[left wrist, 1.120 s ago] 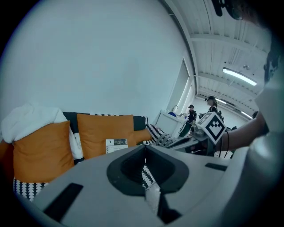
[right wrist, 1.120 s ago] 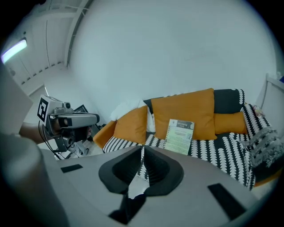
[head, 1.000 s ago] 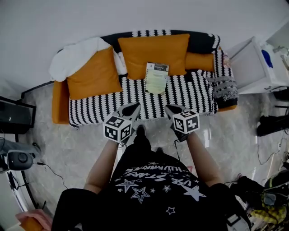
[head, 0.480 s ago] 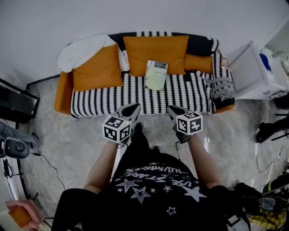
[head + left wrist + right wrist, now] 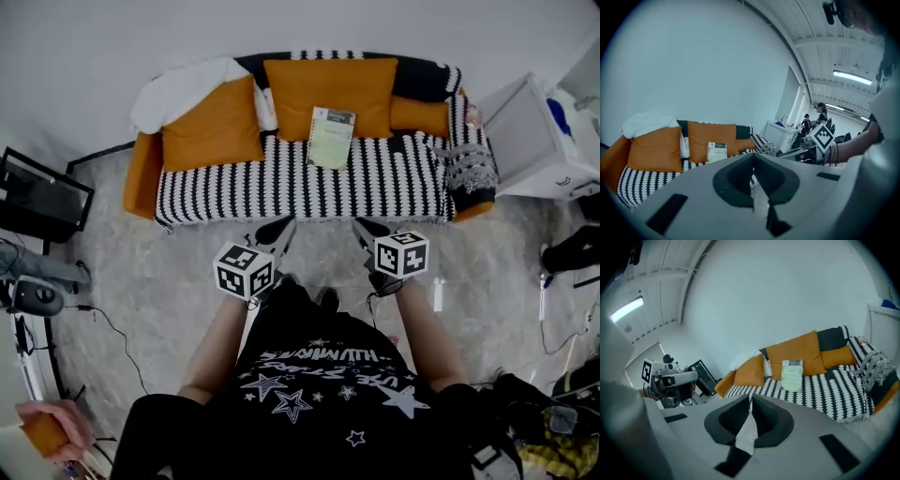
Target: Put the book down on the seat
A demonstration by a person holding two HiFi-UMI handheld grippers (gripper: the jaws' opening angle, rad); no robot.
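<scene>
A pale green book (image 5: pixel 332 138) leans upright against the middle orange cushion (image 5: pixel 328 84) on the black-and-white striped sofa seat (image 5: pixel 281 187). The book (image 5: pixel 716 152) shows in the left gripper view, and the book (image 5: pixel 791 375) in the right gripper view, far ahead of the jaws. My left gripper (image 5: pixel 282 228) and right gripper (image 5: pixel 361 228) are held side by side over the floor, well short of the sofa's front edge. Both are shut, jaws meeting at the tips, with nothing in them.
A second orange cushion (image 5: pixel 208 124) and a white blanket (image 5: pixel 187 84) lie at the sofa's left end, a patterned throw (image 5: pixel 469 169) at its right. A white cabinet (image 5: pixel 530 141) stands to the right, a dark monitor (image 5: pixel 42 197) to the left. Cables cross the marble floor (image 5: pixel 169 281).
The person has stepped back: the sofa and book sit farther up in the head view, and both grippers have drawn away from the seat. The jaws stay shut.
</scene>
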